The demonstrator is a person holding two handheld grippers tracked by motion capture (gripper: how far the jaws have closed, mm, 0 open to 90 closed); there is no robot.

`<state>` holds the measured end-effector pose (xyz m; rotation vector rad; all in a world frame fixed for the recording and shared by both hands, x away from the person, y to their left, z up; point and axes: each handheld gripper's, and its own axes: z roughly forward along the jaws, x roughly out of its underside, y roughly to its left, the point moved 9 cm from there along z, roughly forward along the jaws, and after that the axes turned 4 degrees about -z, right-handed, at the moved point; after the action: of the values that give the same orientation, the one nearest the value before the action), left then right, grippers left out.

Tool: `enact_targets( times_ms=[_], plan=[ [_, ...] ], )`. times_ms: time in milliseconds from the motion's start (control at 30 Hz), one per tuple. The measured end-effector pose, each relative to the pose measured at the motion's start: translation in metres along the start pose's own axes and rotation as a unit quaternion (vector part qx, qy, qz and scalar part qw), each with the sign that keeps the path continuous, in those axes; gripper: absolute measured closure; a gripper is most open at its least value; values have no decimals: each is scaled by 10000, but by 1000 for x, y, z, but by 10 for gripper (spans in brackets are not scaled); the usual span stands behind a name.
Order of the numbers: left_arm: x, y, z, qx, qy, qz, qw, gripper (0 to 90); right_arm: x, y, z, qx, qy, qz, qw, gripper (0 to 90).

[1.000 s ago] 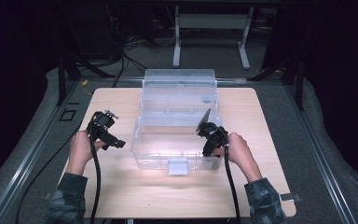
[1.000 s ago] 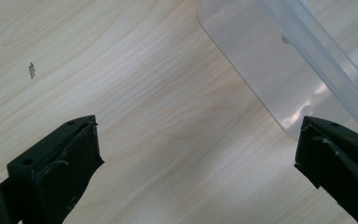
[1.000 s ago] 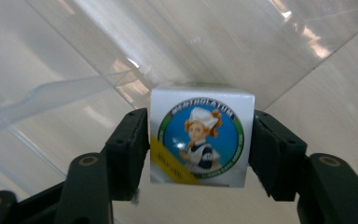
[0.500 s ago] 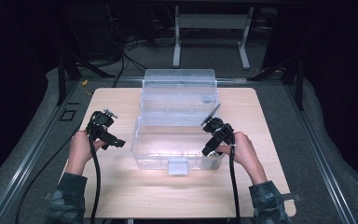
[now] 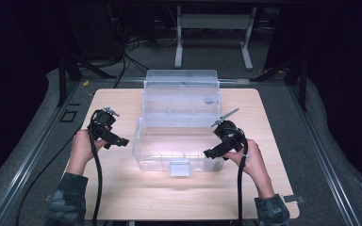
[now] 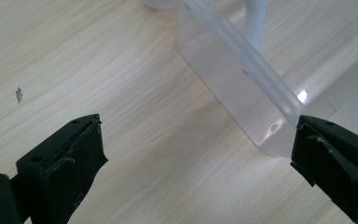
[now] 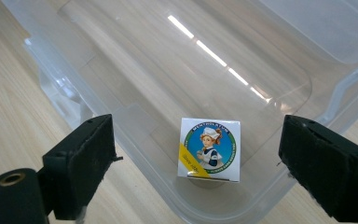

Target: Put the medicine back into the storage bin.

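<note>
Small square box (image 7: 209, 149) lying flat on the floor of the clear bin (image 5: 156, 155), in its near right corner, label up. Right tool (image 5: 212, 154) poised just above it at the bin's right wall, jaws just opened wide and empty, box directly below and between them, free. Left tool (image 5: 118, 141) also wide and empty, parked over the tabletop (image 5: 122, 197) outside the bin's left wall, farther from the box.

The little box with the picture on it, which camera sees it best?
The right gripper view: the little box lies on the floor of the clear plastic bin, its printed top facing the camera. The high view gives the bin but I cannot make the box out; the left gripper view catches a bin corner.
</note>
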<state>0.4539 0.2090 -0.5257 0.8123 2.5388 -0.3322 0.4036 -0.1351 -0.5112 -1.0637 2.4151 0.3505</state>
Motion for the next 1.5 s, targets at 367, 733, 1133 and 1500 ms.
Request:
enact_targets(
  times_ms=[367, 733, 1133, 1500],
  plan=[
    [-28, -3, -7, 117, -280, 114, 9995, 43, 1, 3, -11, -10, -236, -33, 9997, 120],
    [-78, -12, -15, 413, -466, 315, 9976, 0, 8, 8, -14, -23, -333, -51, 9994, 140],
    [-118, -18, -13, 434, -546, 585, 9958, 0, 11, 13, -9, -24, -290, -123, 9995, 141],
    [-146, -23, -11, 438, -692, 670, 9944, 0, 13, 13, -7, -21, -285, -145, 9995, 149]
  ],
)
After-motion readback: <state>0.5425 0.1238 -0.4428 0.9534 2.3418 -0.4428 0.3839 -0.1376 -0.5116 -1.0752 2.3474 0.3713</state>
